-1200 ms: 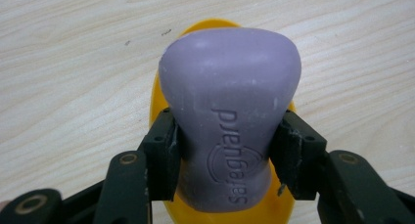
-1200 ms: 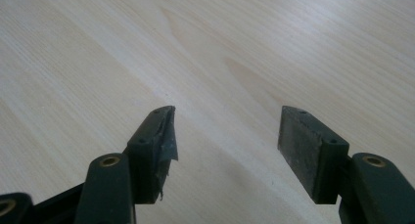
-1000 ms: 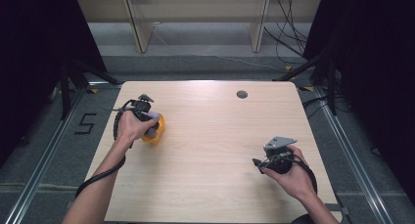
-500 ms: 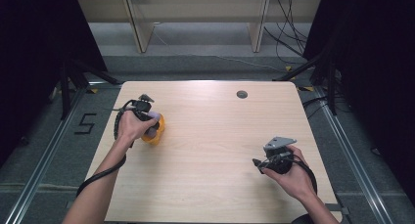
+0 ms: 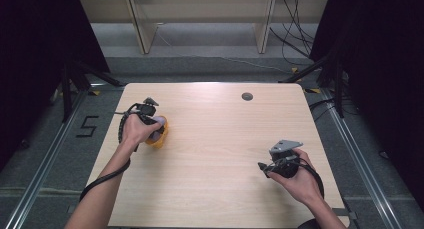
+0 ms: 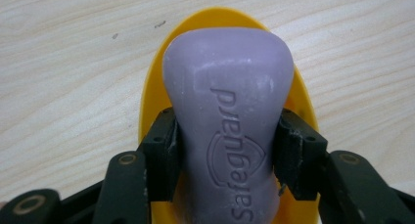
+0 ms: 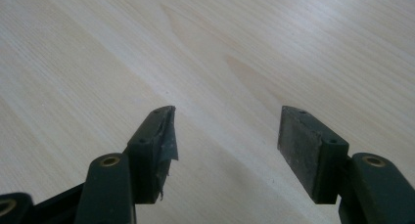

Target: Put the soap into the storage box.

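Note:
A lilac bar of soap [image 6: 230, 116] stamped with a brand name lies over a yellow oval soap dish [image 6: 151, 92] on the wooden table. My left gripper [image 6: 227, 150] is shut on the soap, its two black pads [image 6: 164, 153] pressed against the bar's narrow waist. From above, the same gripper [image 5: 150, 120] sits at the table's left with the yellow dish [image 5: 161, 139] and a bit of the soap [image 5: 159, 121] peeking out beside the hand. My right gripper [image 7: 225, 136] hovers open over bare wood, nothing between its jaws; in the high view that gripper [image 5: 272, 165] is near the front right.
The light wooden table [image 5: 220, 154] has a small dark round hole [image 5: 247, 96] near its far edge. Beyond the table are a shelf frame, trailing cables [image 5: 295, 44] and dark curtains on both sides. A "5" is marked on the floor [image 5: 87, 125] at the left.

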The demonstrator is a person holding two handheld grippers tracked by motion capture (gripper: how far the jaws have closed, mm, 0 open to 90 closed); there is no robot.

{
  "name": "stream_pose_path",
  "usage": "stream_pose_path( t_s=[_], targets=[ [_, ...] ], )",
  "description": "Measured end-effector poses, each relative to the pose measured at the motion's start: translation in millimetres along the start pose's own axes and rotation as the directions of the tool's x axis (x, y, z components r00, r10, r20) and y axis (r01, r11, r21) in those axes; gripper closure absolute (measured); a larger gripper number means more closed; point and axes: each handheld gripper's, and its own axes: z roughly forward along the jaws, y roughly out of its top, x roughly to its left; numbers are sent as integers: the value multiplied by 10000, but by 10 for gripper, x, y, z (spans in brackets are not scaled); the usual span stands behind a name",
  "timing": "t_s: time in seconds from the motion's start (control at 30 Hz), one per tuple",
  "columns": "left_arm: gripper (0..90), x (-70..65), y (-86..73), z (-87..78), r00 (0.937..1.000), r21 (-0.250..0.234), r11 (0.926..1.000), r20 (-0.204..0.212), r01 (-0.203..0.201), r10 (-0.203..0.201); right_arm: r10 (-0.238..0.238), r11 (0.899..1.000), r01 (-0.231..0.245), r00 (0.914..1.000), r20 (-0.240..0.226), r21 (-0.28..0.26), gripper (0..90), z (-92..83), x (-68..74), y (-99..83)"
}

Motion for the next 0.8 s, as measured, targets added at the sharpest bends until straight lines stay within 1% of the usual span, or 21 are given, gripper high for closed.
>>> stream_pose_path(
  t_s=[0.13,0.2,0.23,0.27,0.3,0.33,0.4,0.43,0.5,0.53,0.57,0.6,0.63,0.7,0.77,0.8],
  targets=[
    [464,-3,-2,-1,10000,-14,10000,-25,10,-10,-5,10000,5,10000,-5,-2,395,0,0,-1],
    [422,-5,2,-20,9998,-198,9997,46,170,-169,-4,10000,4,10000,-8,-2,394,1,-1,-1],
    [396,7,30,-82,9999,-350,9994,95,73,-70,2,10000,-2,10000,-8,-1,394,2,-1,-1],
    [382,7,30,-82,9999,-350,9994,95,73,-70,-1,10000,1,10000,-12,2,395,2,-1,-1],
    [369,8,37,-111,10000,-502,9987,55,-5,8,7,10000,-7,10000,-14,6,394,3,-1,-1],
    [369,8,42,-135,9999,-684,9976,148,-36,46,7,10000,-7,10000,-14,6,394,3,-1,-1],
    [331,-5,43,-191,9997,-890,9960,258,-27,51,3,10000,-3,10000,3,5,394,0,0,0],
    [331,-15,37,-212,9995,-1038,9946,316,15,18,3,10000,-3,10000,3,5,394,0,0,0],
    [296,-22,24,-274,9993,-1037,9946,355,-67,105,8,10000,-8,10000,3,8,394,0,0,-1],
    [296,-27,9,-295,9991,-1137,9935,423,-55,104,8,10000,-8,10000,3,8,394,0,0,-1],
    [278,-36,-26,-343,9986,-1317,9913,527,-30,100,5,10000,-5,10000,3,7,394,1,0,-1],
    [275,-36,-44,-360,9986,-1421,9898,492,-132,204,9,10000,-9,10000,-2,8,395,2,1,-1],
    [270,-36,-44,-360,9986,-1421,9898,492,-132,204,9,10000,-9,10000,-2,8,395,2,1,-1],
    [261,-43,-72,-410,9985,-1420,9898,509,-120,194,44,10000,-44,10000,-8,24,395,7,1,-1],
    [251,-37,-108,-454,9980,-1534,9879,567,-205,295,53,10000,-53,10000,-13,26,395,6,1,-1],
    [244,-42,-130,-470,9976,-1614,9868,655,-125,234,54,10000,-54,10000,-11,25,395,6,0,-1]
  ],
)
